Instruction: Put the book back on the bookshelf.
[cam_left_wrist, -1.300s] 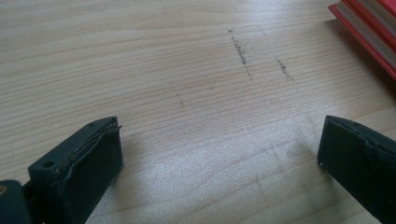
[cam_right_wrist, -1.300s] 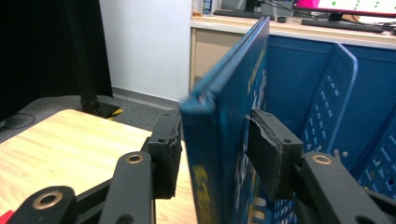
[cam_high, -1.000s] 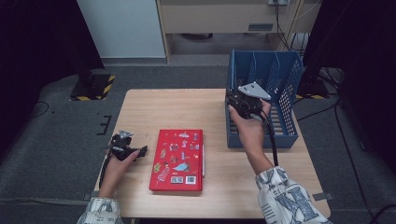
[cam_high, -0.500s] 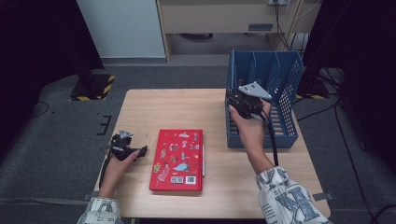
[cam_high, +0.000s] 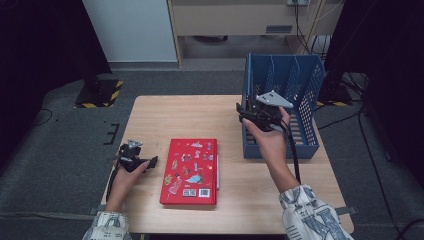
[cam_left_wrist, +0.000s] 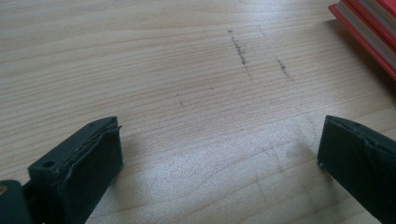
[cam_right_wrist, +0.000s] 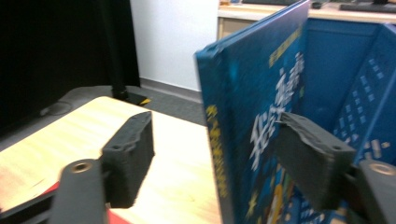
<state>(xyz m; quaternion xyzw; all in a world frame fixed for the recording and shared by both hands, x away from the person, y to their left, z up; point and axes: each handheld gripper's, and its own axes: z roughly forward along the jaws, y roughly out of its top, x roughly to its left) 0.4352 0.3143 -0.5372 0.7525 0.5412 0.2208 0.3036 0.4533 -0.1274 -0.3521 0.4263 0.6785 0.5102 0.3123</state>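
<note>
A: What is seen from the high view?

B: A red book (cam_high: 190, 171) is laid flat on the tabletop (cam_high: 200, 115). A blue basket (cam_high: 281, 107) is set at the right side of the tabletop. The right gripper (cam_high: 245, 111) is held at the basket's left wall. The left gripper (cam_high: 150, 162) is rested on the tabletop, just left of the red book.

A: And from the left gripper view?

B: The fingers (cam_left_wrist: 88, 163) are spread wide. Nothing is held between them. Bare wood is seen under them, and a corner of the red book (cam_left_wrist: 369, 28) is seen at the top right.

A: And from the right gripper view?

B: A blue book (cam_right_wrist: 252, 107) is stood upright in the blue basket (cam_right_wrist: 369, 93). The fingers (cam_right_wrist: 130, 149) have just been opened. The blue book is between them, but it is not pinched on the left side.
</note>
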